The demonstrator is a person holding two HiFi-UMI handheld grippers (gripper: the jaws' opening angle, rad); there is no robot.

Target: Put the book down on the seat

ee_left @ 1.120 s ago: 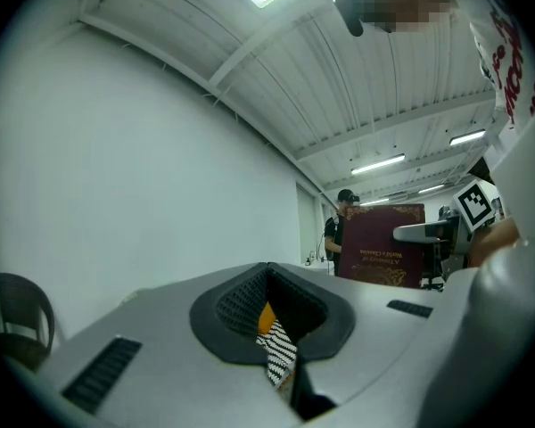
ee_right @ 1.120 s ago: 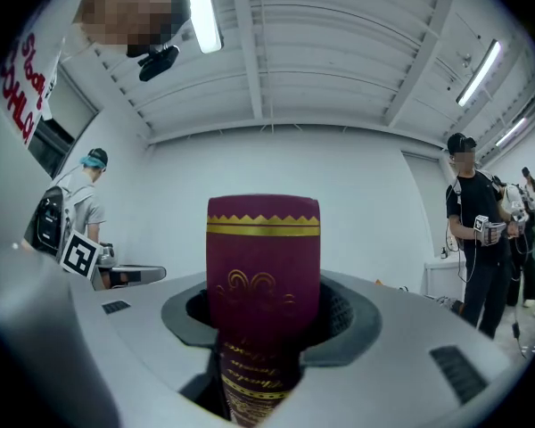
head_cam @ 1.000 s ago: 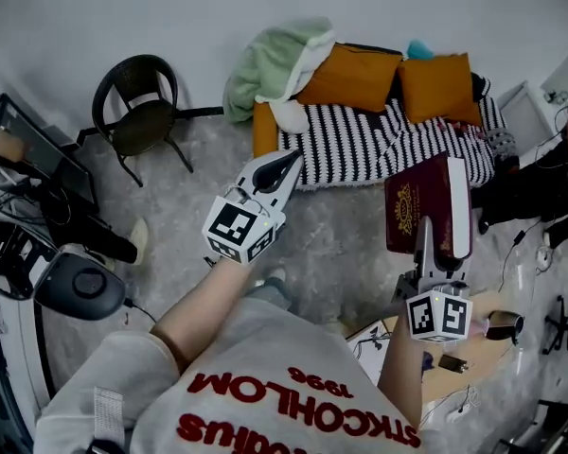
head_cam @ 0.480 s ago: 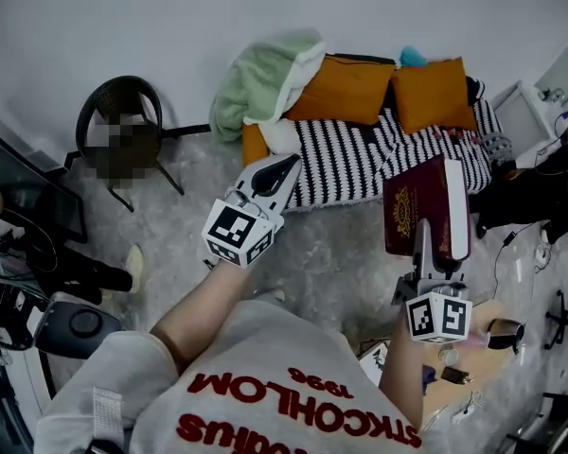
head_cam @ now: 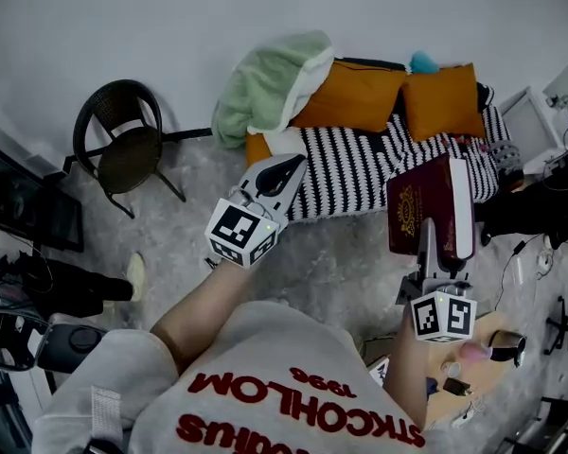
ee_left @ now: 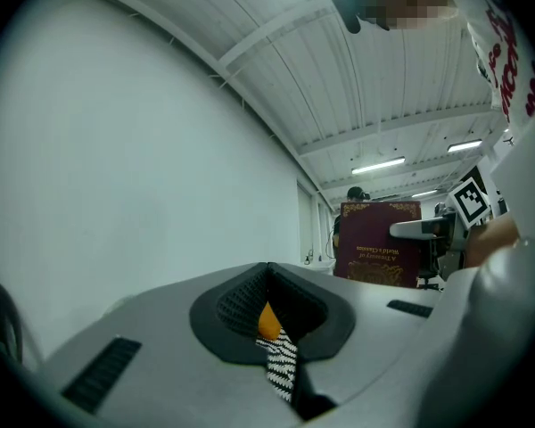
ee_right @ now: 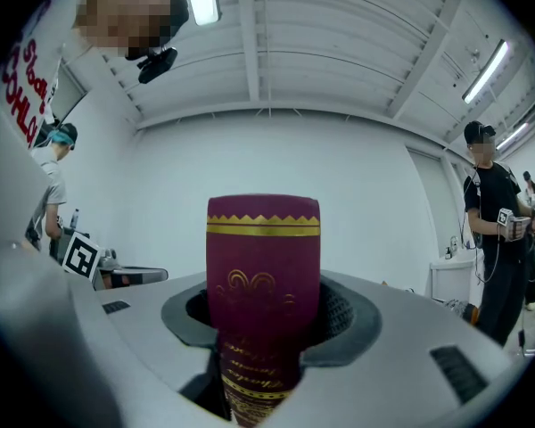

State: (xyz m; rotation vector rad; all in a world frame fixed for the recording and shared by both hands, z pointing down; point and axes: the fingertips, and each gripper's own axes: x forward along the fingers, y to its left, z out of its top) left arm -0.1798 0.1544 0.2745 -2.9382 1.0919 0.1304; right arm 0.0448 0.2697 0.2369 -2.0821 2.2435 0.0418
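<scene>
Book [head_cam: 417,211], one, clamped in right gripper's [head_cam: 443,225] fingers [head_cam: 460,201]; left gripper's [head_cam: 282,170] fingers closed, empty; two orange cushions [head_cam: 352,93] [head_cam: 441,98].

Both arms reach forward, level; left claw [head_cam: 286,168] seemingly closed, right claw [head_cam: 442,223] clamps the book [head_cam: 412,211].

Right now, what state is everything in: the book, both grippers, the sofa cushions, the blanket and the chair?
book, closed, held in the air, not yet on the striped sofa seat.
right gripper, shut on the book.
left gripper, jaws together, holding nothing.
orange cushions, propped along the back of the seat.
green blanket, crumpled at the seat's end.
black chair, upright by the wall.
</scene>
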